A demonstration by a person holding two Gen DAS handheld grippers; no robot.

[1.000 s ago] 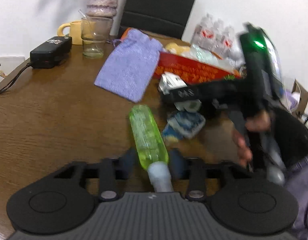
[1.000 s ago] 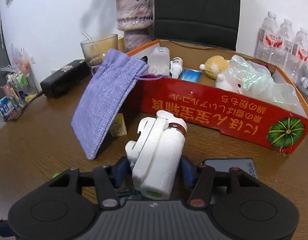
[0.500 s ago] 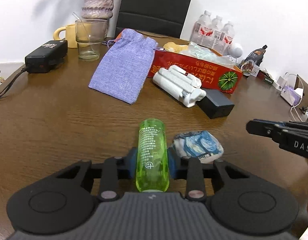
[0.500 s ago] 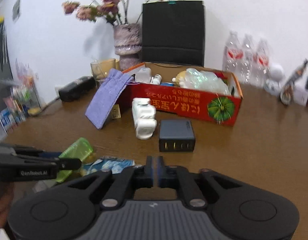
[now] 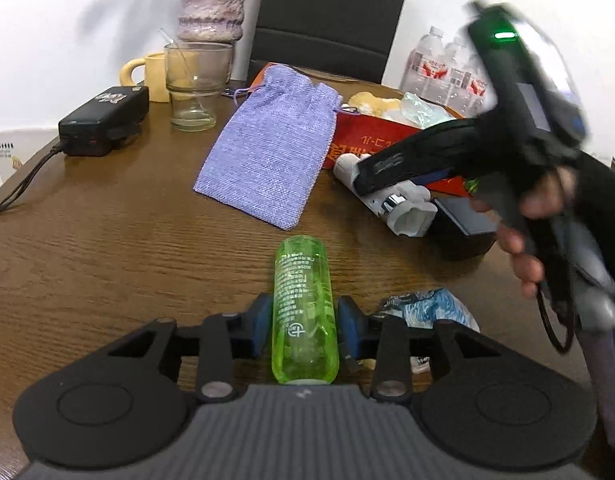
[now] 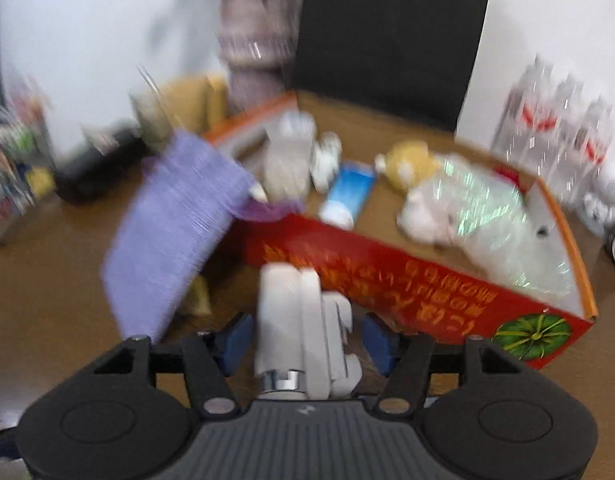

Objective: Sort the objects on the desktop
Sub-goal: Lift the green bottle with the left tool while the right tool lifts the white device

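Note:
A clear green bottle [image 5: 303, 292] lies lengthwise on the wooden table between my left gripper's [image 5: 305, 326] blue pads, which press against its sides. My right gripper [image 6: 307, 340] stands open around a white folded device [image 6: 295, 320], with small gaps at both pads; this view is blurred. The left wrist view shows the same device [image 5: 407, 216] on the table in front of the red cardboard box [image 5: 371, 136], under the right gripper, which a hand [image 5: 523, 232] holds. The box [image 6: 387, 264] contains a plush toy, a blue tube and a plastic bag.
A purple cloth pouch [image 5: 267, 152] leans on the box's left end. A blue patterned packet [image 5: 431, 310] lies right of the bottle, a black charger [image 5: 467, 228] beyond it. A glass [image 5: 195, 84], yellow mug [image 5: 147, 76], black case [image 5: 103, 120], vase and water bottles [image 5: 443, 72] line the back.
My right gripper, shut and held back half a second ago, has swung forward to the white device and opened around it. The left gripper still holds the green bottle, now slightly nearer the pouch.

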